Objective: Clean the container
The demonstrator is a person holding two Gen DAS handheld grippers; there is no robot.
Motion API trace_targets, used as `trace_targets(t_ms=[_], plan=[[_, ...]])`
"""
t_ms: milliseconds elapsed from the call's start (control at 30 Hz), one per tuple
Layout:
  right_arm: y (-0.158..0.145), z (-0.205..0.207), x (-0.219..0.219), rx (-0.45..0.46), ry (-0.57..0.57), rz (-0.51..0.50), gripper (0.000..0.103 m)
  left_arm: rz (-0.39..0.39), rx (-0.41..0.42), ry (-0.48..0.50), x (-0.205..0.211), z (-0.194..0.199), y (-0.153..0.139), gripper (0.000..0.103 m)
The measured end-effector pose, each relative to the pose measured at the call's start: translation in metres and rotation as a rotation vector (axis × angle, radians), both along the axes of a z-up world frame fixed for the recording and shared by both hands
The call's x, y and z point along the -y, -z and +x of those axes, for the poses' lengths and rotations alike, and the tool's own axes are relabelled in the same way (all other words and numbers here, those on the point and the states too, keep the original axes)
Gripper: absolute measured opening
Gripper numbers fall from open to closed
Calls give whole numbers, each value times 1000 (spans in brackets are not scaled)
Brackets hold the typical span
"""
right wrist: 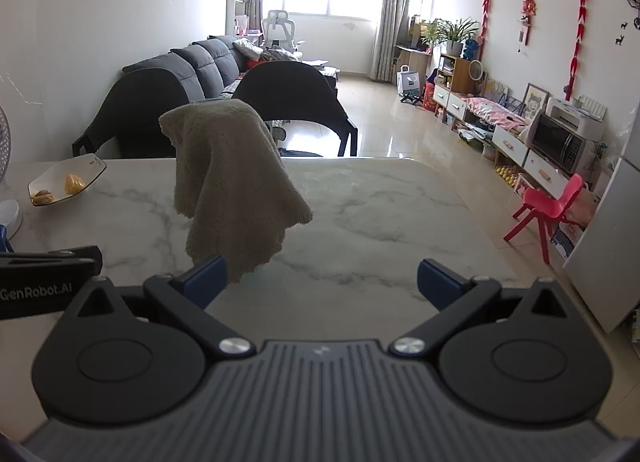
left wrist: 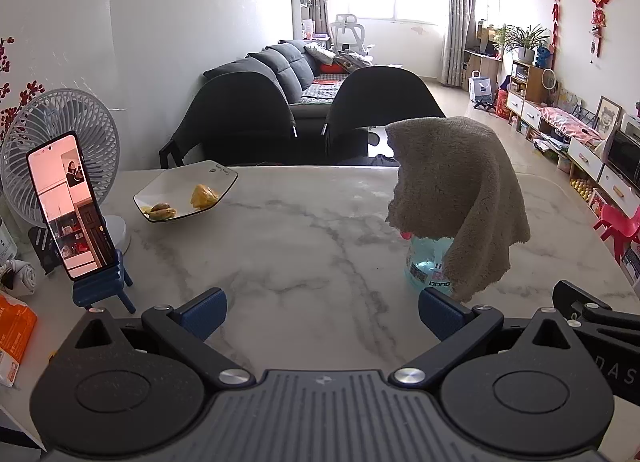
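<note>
- Currently both grippers hover low over the marble table (left wrist: 304, 222), each with its 2 blue-padded jaws spread wide and nothing between them.
- Ahead of the left gripper (left wrist: 322, 312), off its right jaw, stands a pale blue bottle (left wrist: 426, 262), upright, long axis vertical, with a beige towel (left wrist: 452, 190) draped over its top.
- From the right gripper (right wrist: 320, 282) the same towel hangs just beyond the left jaw, hiding the bottle almost wholly.
- So the bottle stands between the 2 grippers, close to both; which is nearer cannot be told.
- Farther off the left jaw lies a plate (left wrist: 182, 192) of food scraps; whether bottle or plate is the container meant is unclear.
</note>
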State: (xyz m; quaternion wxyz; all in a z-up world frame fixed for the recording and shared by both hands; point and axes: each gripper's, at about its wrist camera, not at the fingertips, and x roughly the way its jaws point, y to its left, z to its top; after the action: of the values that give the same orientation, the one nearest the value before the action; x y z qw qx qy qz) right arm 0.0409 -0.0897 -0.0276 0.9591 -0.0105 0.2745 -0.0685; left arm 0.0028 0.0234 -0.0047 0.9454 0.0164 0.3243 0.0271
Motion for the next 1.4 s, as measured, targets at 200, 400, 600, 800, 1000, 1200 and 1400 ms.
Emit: trace_targets(t_ms=[200,400,600,800,1000,1200,1400], plan=[[0,-4,-3,2,-2,-2,103,-4,3,-3,-1,-1,-1,102],[-1,-5,-5,2,-1,-2,103,-2,2,0,-1,-1,-1,102],[-4,6,-3,0,4,3,103,-2,4,1,-1,-1,-1,102],[-4,6,-2,-2,3,0,103,-3,3,-1,-1,-2,-1,102],[-5,5,-3,-2,3,-4,103,-2,0,2,-2,-2,-1,102],[-3,7,-3,-8,3,-1,103,-1,-1,0,-2,-1,0,102],[1,13,-3,-20,3,3,103,2,-17,-6,-1,5,4,102]])
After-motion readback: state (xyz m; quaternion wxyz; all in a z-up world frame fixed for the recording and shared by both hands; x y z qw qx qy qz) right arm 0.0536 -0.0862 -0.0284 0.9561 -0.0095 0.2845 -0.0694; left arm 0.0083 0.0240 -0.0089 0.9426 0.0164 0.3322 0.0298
